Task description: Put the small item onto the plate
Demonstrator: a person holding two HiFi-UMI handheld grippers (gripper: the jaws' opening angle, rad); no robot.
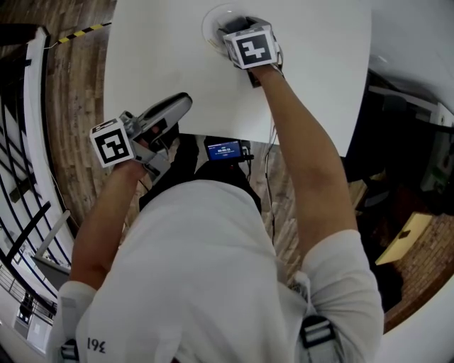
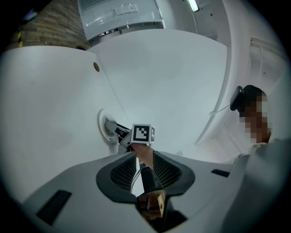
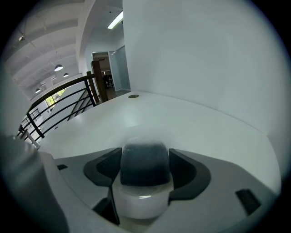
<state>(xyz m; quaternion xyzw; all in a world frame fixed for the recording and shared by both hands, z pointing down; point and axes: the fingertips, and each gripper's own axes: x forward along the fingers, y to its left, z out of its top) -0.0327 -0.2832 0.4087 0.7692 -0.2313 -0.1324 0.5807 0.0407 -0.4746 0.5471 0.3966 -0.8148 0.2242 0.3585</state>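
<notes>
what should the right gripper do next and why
Probably open the right gripper gently and let go. Its jaws are closed on the small dark item, and the head view shows it right over the plate. Whether the item touches the plate cannot be told, so a slow release seems safest.

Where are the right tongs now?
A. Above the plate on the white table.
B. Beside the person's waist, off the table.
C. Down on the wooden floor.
A: in the head view the right tongs, shut on a dark small item, reach over the plate on the table.
</notes>
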